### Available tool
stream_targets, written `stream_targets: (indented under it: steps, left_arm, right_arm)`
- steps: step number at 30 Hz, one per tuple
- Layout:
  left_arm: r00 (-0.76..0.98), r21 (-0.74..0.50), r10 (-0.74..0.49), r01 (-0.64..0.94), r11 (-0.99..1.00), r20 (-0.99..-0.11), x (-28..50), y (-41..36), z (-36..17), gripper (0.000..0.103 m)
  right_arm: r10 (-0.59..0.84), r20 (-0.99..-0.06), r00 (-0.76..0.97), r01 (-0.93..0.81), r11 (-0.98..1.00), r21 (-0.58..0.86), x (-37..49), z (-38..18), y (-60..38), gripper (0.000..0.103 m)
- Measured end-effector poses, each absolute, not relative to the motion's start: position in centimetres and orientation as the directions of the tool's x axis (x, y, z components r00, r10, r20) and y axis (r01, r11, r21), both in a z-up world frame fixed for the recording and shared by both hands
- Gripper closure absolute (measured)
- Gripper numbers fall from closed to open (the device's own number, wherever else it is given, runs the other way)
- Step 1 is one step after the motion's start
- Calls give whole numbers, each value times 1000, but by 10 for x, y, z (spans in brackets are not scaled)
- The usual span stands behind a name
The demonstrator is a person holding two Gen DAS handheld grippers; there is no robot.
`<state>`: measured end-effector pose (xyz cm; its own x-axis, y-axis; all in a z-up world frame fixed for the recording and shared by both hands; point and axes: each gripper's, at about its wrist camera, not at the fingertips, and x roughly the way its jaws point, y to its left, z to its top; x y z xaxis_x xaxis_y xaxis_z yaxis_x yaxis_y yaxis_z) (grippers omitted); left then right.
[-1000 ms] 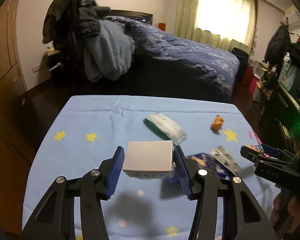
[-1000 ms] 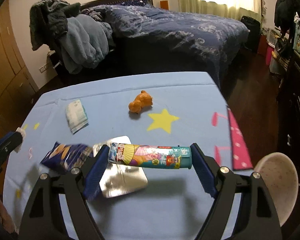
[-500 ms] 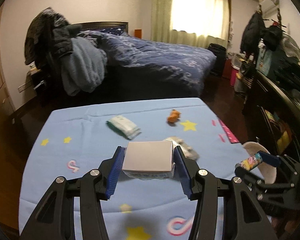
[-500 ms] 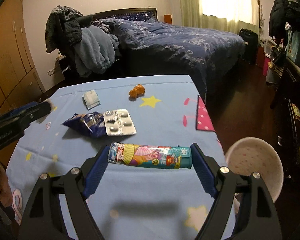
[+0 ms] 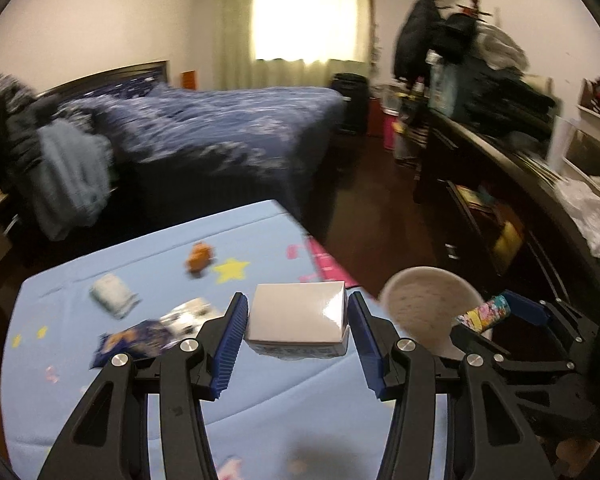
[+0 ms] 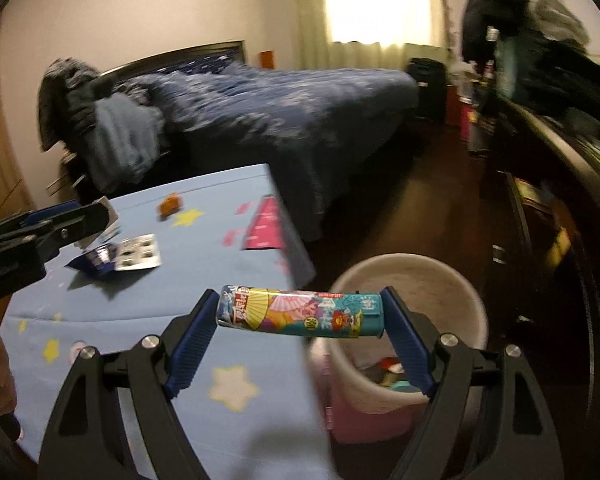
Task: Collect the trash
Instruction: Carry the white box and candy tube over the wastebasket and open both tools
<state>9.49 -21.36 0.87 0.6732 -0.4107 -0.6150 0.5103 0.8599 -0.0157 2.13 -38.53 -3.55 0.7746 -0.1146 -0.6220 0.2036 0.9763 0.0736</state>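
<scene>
My left gripper (image 5: 296, 320) is shut on a white box (image 5: 296, 316) and holds it above the right part of the blue star-print table (image 5: 140, 380). My right gripper (image 6: 300, 316) is shut on a colourful tube (image 6: 300, 314), lengthwise between the pads, at the table's right edge beside the pale round bin (image 6: 444, 276). The bin (image 5: 428, 300) stands on the floor right of the table and has items inside. On the table lie a blue snack bag (image 5: 136, 340), a blister pack (image 6: 138, 256), a tissue pack (image 5: 114, 294) and an orange scrap (image 5: 198, 258).
A bed with a dark blue cover (image 5: 220, 132) stands behind the table. A dark desk with shelves and clutter (image 5: 520, 168) runs along the right. A pink container (image 6: 364, 416) sits by the bin. Dark floor (image 5: 372, 216) lies between bed and desk.
Both grippers have swung to the right with their loads. The bin has come much closer in both views, and the right gripper's tube is now at the table edge beside it.
</scene>
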Motion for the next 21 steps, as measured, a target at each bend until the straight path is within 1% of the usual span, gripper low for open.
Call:
stream_targets:
  steps: [5, 10, 17, 21]
  left_arm:
    - [629, -28, -483, 592, 806, -610, 94, -260, 8, 51]
    - [562, -46, -537, 663, 747, -629, 103, -309, 3, 51]
    - [520, -19, -539, 708, 706, -663, 125, -378, -19, 51]
    - [500, -26, -536, 714, 700, -680, 132, -396, -29, 51]
  right_arm:
    - [-189, -628, 755, 293, 954, 65, 16, -45, -427, 22]
    - [-236, -630, 740, 346, 937, 56, 17, -61, -459, 22]
    - [-256, -665, 701, 389, 920, 56, 28, -89, -490, 22]
    - [-246, -685, 685, 389, 919, 59, 37, -103, -499, 22]
